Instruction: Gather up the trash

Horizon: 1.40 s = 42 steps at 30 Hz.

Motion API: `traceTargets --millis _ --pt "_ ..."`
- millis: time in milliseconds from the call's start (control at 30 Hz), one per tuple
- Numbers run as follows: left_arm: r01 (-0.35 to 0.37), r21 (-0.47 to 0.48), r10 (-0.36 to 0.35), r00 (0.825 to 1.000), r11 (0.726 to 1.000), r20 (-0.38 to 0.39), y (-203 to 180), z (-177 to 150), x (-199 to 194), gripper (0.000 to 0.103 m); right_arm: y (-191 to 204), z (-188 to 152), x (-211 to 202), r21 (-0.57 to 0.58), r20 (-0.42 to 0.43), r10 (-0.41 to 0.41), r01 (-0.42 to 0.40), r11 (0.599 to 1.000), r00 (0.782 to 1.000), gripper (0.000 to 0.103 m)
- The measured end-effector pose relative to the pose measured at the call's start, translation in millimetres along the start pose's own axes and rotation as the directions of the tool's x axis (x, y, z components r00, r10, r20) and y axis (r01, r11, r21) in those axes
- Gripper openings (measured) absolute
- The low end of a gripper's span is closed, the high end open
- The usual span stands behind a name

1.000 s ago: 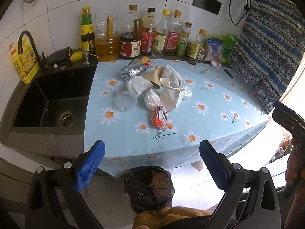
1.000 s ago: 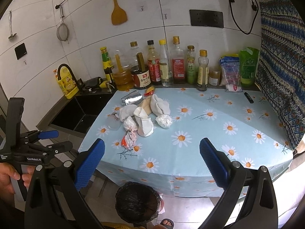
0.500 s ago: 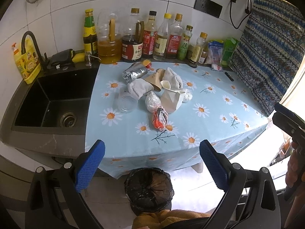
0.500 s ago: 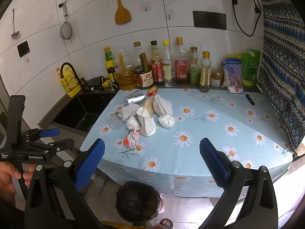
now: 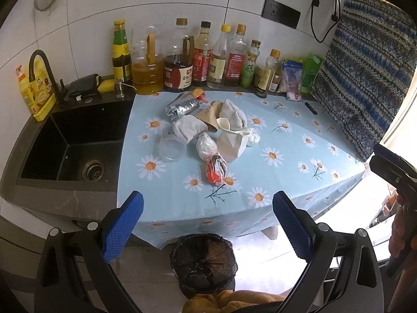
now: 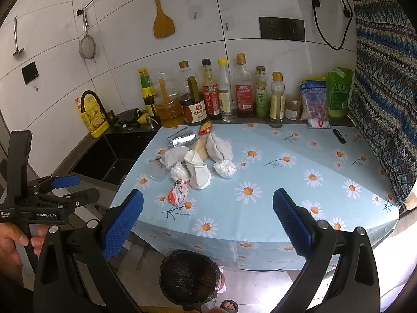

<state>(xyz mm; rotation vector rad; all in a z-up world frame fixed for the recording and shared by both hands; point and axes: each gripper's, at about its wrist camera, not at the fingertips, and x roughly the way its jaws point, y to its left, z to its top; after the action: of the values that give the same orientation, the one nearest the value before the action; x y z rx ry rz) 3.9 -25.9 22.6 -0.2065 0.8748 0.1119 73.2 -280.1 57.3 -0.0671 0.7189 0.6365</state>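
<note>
Both hand-held grippers empty, jaws wide apart: left hand-held gripper (image 5: 208,225) and right hand-held gripper (image 6: 208,225) hover off the front edge of the bench (image 5: 286,182), above a black-lined bin (image 5: 203,260) on the floor.

Trash, clustered toward the bench's left edge, left to right:
- clear plastic cup (image 5: 172,149), upright; likely light, crushable; take by the rim.
- foil-wrapped roll (image 5: 182,109), toward the back edge; should dent easily.
- grey crumpled cloth or paper wad (image 5: 189,127); soft, pinch anywhere.
- clear crinkled bag (image 5: 206,146) and red-and-white wrapper (image 5: 215,169), nearest the front edge; flimsy, probably slippery; pinch a fold.
- brown paper cone (image 5: 208,116); white paper cup (image 5: 230,143), on its side; thin-walled, grip across the rim.
- white tissue ball (image 5: 253,137); soft.
</note>
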Motion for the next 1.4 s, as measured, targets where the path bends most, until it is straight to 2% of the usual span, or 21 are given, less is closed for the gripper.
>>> traceTargets --millis 733,1133,1267,1400 --pt "-0.012 -0.03 0.012 1.0 0.999 -0.015 7 2 8 0.096 -6 -1 25 0.01 -0.052 0.028 -0.028 1.0 0.998 0.099" --pt "-0.05 -0.073 0.047 0.998 0.996 -0.04 18 3 18 0.096 -13 8 102 0.022 -0.107 0.128 -0.126 0.992 0.986 0.099" --pt "-0.054 -0.114 0.046 0.997 0.992 -0.068 28 -1 21 0.096 -3 11 140 -0.046 -0.117 0.156 -0.163 0.986 0.981 0.099" --pt "-0.101 -0.099 0.093 0.992 0.99 -0.086 30 -5 24 0.096 -7 15 187 -0.02 -0.172 0.21 -0.217 0.976 0.962 0.096"
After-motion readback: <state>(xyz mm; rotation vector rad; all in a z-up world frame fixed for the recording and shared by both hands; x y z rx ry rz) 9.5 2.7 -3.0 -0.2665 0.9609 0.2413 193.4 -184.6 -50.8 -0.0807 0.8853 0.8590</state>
